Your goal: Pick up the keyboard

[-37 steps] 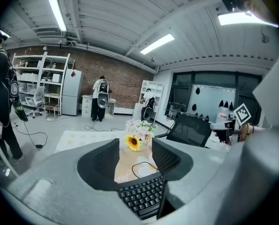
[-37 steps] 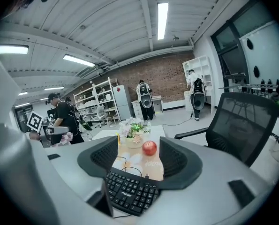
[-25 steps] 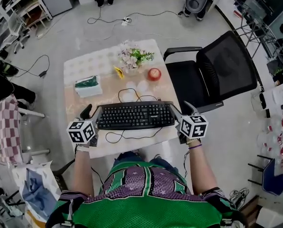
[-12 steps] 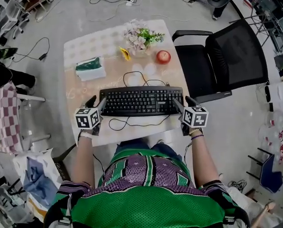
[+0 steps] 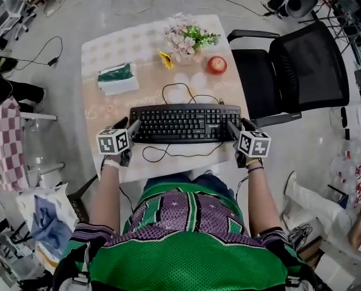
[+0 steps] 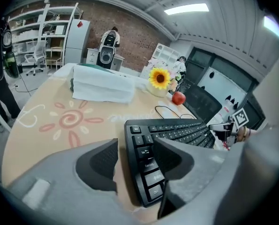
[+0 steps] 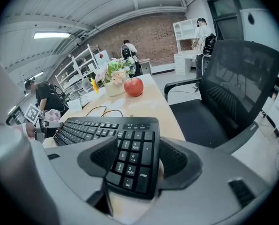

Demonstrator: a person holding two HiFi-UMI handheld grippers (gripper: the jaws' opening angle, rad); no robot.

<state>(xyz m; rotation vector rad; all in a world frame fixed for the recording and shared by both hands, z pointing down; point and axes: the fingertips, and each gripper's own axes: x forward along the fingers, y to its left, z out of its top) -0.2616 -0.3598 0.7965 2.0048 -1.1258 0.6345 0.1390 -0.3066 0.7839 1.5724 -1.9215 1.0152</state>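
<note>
A black keyboard (image 5: pixel 183 123) lies across the near part of the patterned table (image 5: pixel 107 53), its cable (image 5: pixel 168 153) looping in front. My left gripper (image 5: pixel 128 130) is at its left end. In the left gripper view the jaws of this gripper (image 6: pixel 135 146) are opening: one jaw lies over the keys, the other stands off the end edge with a strip of table showing. My right gripper (image 5: pixel 235 130) is at the number-pad end. In the right gripper view its jaws (image 7: pixel 138 149) close round the corner of the keyboard (image 7: pixel 130 139).
Behind the keyboard are a tissue pack (image 5: pixel 116 79), a vase of flowers (image 5: pixel 189 38) and a red apple (image 5: pixel 216 65). A black office chair (image 5: pixel 301 65) stands to the right of the table. Cables trail on the floor beyond.
Both grippers have come down together with the keyboard between them, from above the table's near edge onto the tabletop. The left jaws now stand slightly wider.
</note>
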